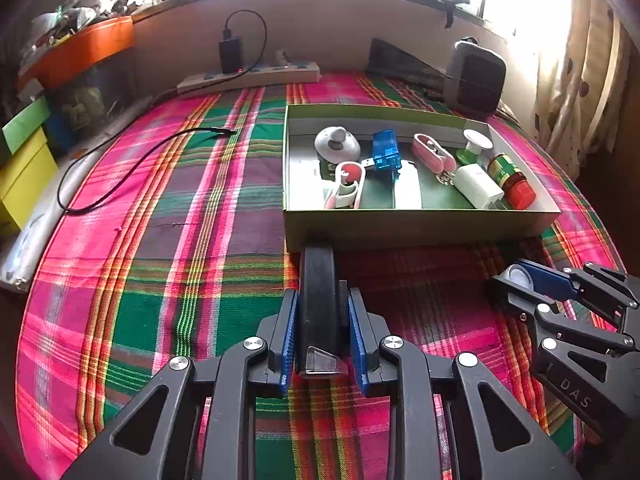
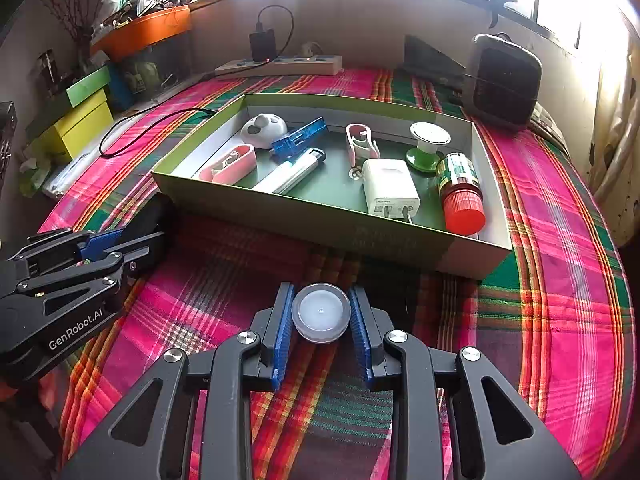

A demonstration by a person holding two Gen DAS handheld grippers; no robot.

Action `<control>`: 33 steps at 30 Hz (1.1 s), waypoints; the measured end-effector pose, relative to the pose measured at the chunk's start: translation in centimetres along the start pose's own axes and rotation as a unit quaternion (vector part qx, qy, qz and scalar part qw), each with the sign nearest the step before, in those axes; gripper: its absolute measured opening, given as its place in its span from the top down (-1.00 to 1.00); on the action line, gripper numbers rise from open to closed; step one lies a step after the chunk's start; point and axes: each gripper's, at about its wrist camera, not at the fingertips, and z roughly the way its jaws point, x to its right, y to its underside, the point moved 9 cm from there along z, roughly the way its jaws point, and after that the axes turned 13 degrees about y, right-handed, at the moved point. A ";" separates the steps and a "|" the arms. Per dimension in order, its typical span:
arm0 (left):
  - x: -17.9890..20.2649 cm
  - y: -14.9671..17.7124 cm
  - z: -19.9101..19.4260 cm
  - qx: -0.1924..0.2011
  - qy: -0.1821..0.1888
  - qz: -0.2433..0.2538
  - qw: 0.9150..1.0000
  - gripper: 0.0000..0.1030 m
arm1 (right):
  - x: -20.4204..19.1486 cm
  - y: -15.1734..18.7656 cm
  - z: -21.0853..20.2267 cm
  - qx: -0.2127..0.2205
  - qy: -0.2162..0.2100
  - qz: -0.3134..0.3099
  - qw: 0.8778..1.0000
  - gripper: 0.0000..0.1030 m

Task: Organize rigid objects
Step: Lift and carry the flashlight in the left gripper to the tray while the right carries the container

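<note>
My left gripper [image 1: 322, 312] is shut on a long black flat object [image 1: 318, 280] whose far end reaches the front wall of the green box [image 1: 400, 224]. My right gripper [image 2: 321, 312] is shut on a small round clear container with a white inside [image 2: 321, 312], just in front of the box [image 2: 320, 228]. The right gripper also shows at the right of the left wrist view [image 1: 532, 280]; the left gripper shows at the left of the right wrist view [image 2: 132, 236]. The box holds a white charger [image 2: 390, 188], a red-capped bottle [image 2: 460, 196], a blue case [image 2: 300, 138] and several other small items.
A plaid cloth [image 1: 180, 260] covers the surface. A black cable [image 1: 120, 172] lies at the left. A power strip [image 1: 248, 76] and a black speaker [image 1: 476, 76] stand at the back. Yellow and green boxes [image 2: 84, 120] sit at the left edge.
</note>
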 end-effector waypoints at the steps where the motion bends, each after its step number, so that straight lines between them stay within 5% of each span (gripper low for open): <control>1: 0.1 0.0 0.0 0.001 0.000 0.000 1.000 0.56 | -0.1 0.0 0.0 0.000 -0.001 0.000 1.000 0.44; 33: 2.4 -0.5 -3.5 0.031 0.011 0.021 0.999 0.56 | 0.4 -1.4 -3.4 0.033 0.001 0.004 0.999 0.44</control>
